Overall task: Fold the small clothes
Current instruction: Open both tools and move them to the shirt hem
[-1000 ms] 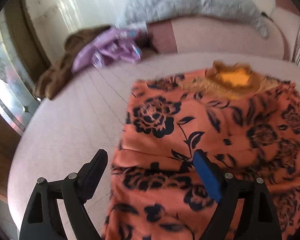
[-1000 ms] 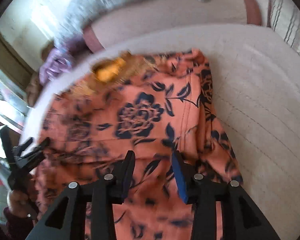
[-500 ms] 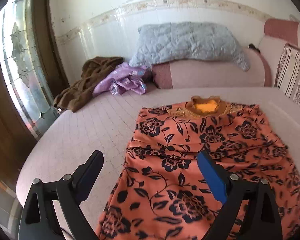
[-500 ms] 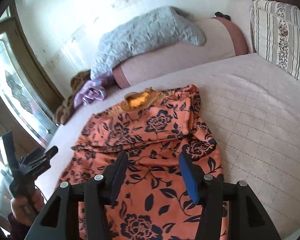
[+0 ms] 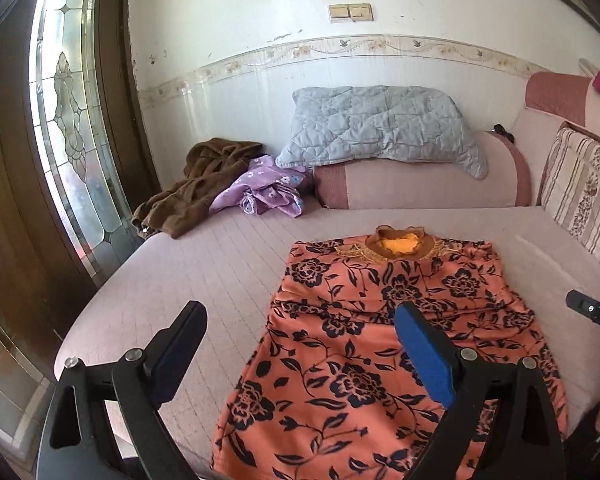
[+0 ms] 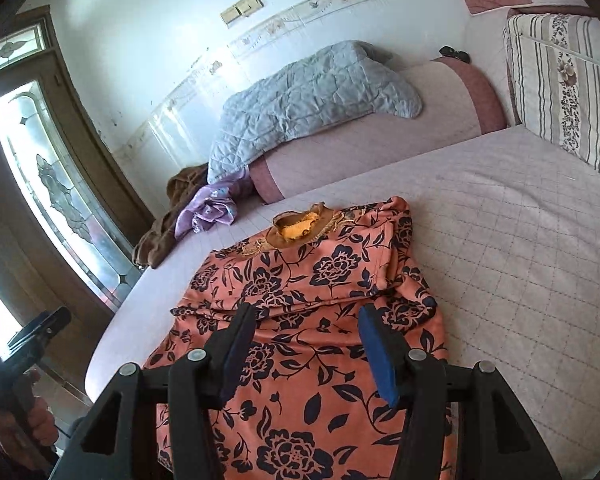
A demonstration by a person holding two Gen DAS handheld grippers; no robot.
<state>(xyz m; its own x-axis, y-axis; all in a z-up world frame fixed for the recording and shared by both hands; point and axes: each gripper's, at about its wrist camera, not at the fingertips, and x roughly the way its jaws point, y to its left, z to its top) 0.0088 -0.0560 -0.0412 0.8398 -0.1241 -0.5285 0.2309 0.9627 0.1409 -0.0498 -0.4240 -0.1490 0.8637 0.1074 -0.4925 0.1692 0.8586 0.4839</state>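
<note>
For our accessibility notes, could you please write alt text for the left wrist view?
An orange floral garment lies flat on a pink bed, neck away, beneath the open, empty left gripper. Behind are a grey quilted pillow and crumpled brown and purple clothes.

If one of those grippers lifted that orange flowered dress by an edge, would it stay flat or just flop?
Probably flop: the dress lies in soft creases across its middle and follows the bed. It looks thin, so likely light. Its slight sheen hints it may slip between the pads, though that is hard to judge.

Smooth printed cloth garment [image 5: 396, 344] on quilted bedcover [image 5: 204, 280]
</note>
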